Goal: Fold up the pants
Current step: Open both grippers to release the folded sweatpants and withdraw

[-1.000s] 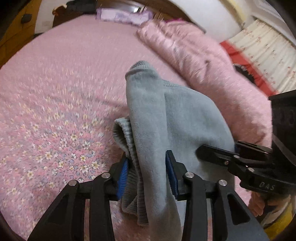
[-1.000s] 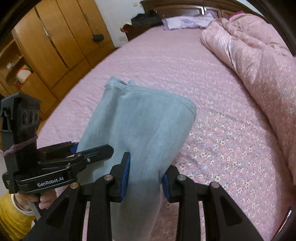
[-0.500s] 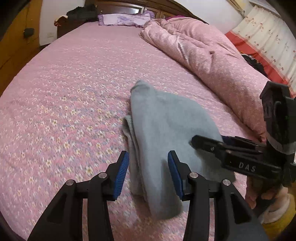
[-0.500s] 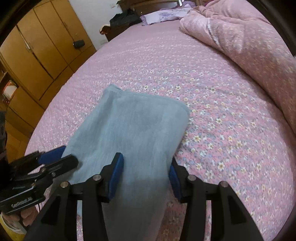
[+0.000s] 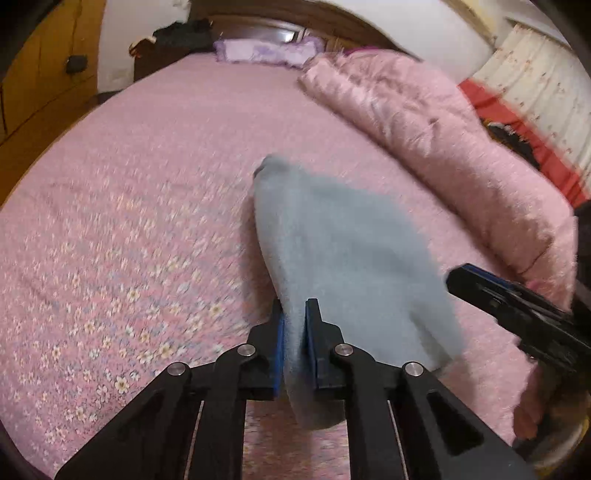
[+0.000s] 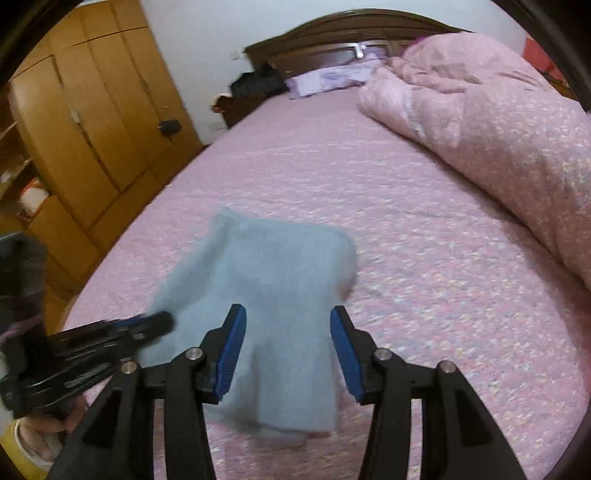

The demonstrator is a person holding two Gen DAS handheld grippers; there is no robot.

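Pants [image 5: 343,258]: grey, folded, on bed [image 5: 129,221]. Left tool [image 5: 293,343] clamped on near edge; right tool [image 6: 286,354] apart, astride the cloth. Risk: one-sided pull drags the fold askew.

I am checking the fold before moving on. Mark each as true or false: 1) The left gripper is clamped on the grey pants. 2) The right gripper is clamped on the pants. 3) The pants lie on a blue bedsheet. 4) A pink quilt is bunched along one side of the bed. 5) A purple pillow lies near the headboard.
1) True: the left gripper pinches an edge of the grey pants.
2) False: the right gripper stands open around the pants without pressing them.
3) False: the bedsheet is pink and flowered.
4) True: the pink quilt is heaped there.
5) True: the purple pillow lies by the headboard.
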